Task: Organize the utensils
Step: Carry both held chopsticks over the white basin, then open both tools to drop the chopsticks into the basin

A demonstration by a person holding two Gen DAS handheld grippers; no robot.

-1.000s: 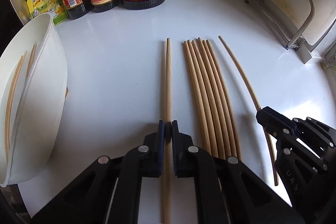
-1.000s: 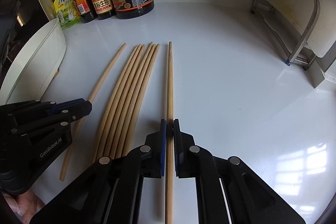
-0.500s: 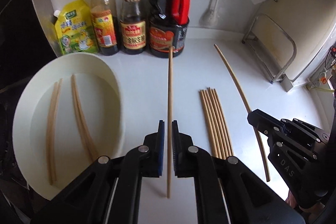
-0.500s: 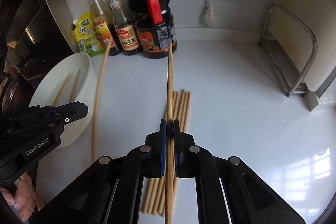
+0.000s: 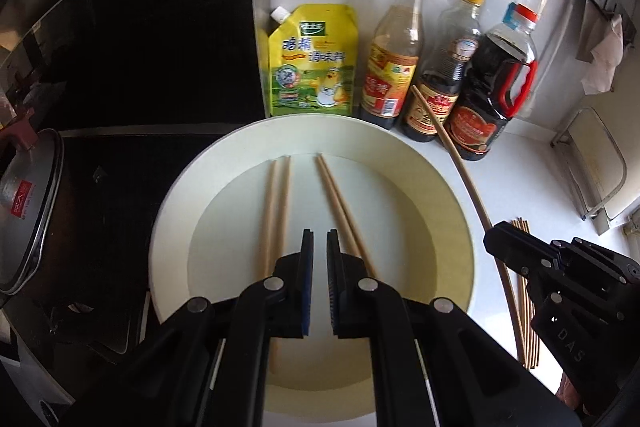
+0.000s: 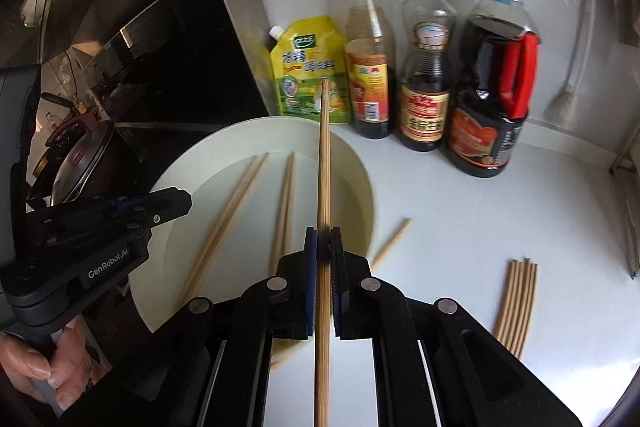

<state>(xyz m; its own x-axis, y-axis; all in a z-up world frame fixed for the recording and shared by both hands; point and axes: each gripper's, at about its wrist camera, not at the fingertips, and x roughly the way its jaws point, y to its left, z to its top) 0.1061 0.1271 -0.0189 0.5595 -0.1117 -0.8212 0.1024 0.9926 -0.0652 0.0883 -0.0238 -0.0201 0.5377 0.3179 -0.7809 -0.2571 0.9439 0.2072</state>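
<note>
1. Right wrist view: white counter [image 6: 500,211], smooth and glossy, with window light reflected on it. Dark cooktop area adjoins it on the left.
2. Bowl [image 5: 448,211]: wide, shallow, round, pale cream, matte. It stands at the counter's left end, just in front of the condiments. This reads as the collection point.
3. Condiments along the back wall: dark soy jug [image 6: 492,99] with red handle, two clear yellow-capped bottles [image 6: 368,83], and a soft yellow pouch [image 6: 308,67].
4. Left tool [image 5: 319,239]: black, blue pads, hangs over the bowl. Fingers drawn almost together, and nothing shows in the narrow gap.
5. Right tool [image 6: 323,239]: clamped on one chopstick [image 6: 325,155], also above the bowl. The stick points toward the pouch.
6. Loose chopsticks [image 6: 518,299]: a tidy bundle lies on the counter, well apart from the bowl.
7. Chopsticks in the bowl [image 5: 280,195]: two pairs lie on its floor. All are slim, straight, pale wood or bamboo with a fine grain.
8. Step, judged: depositing. The right stick is carried over the bowl but not yet released.
9. Next move, judged: lower the right tool, line the stick up with those in the bowl, then part the fingers. Sticks are light and roll easily, so a low release suits. The bundle remains to fetch.
</note>
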